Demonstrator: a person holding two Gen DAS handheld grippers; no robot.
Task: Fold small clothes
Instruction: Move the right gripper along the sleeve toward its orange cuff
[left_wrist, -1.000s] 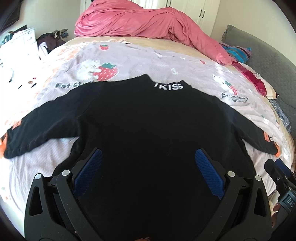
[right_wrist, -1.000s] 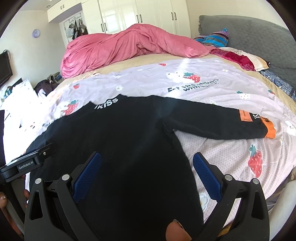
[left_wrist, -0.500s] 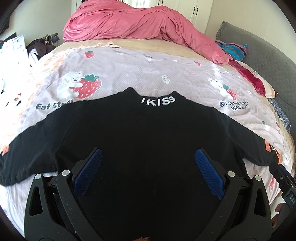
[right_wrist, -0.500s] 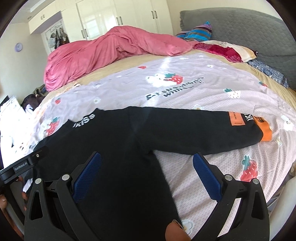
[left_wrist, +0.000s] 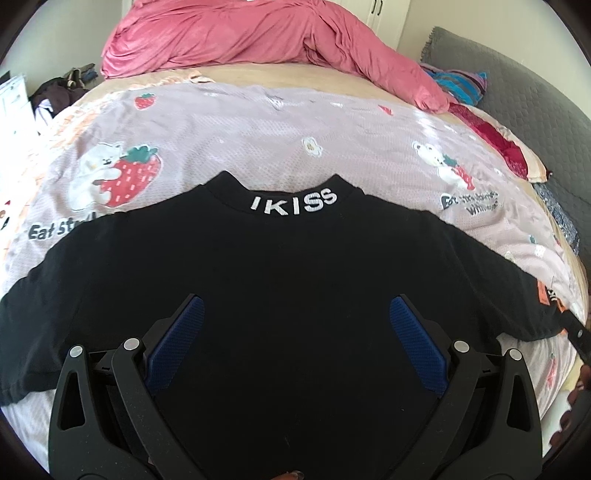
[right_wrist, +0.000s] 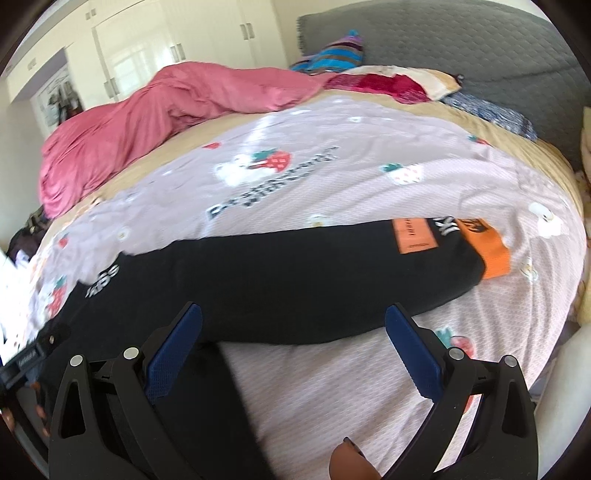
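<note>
So far nothing is seen folded: the black top (left_wrist: 295, 295) is spread flat near the front edge of the bed (left_wrist: 258, 140), both sleeves outstretched, while the left gripper (left_wrist: 293, 326) and right gripper (right_wrist: 293, 334) are held wide apart, empty, above it.

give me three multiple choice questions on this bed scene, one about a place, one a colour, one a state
1. Where does the black top lie?
A. on the strawberry-print sheet
B. on the pink duvet
C. on the floor

2. What colour is the cuff of the top's sleeve?
A. green
B. orange
C. white

3. How do the right gripper fingers stand?
A. shut on the sleeve
B. shut on the cuff
C. open, holding nothing

Answers:
1 A, the printed sheet shows all round the top.
2 B, the sleeve ends in an orange band.
3 C, the blue pads stand wide apart.
</note>
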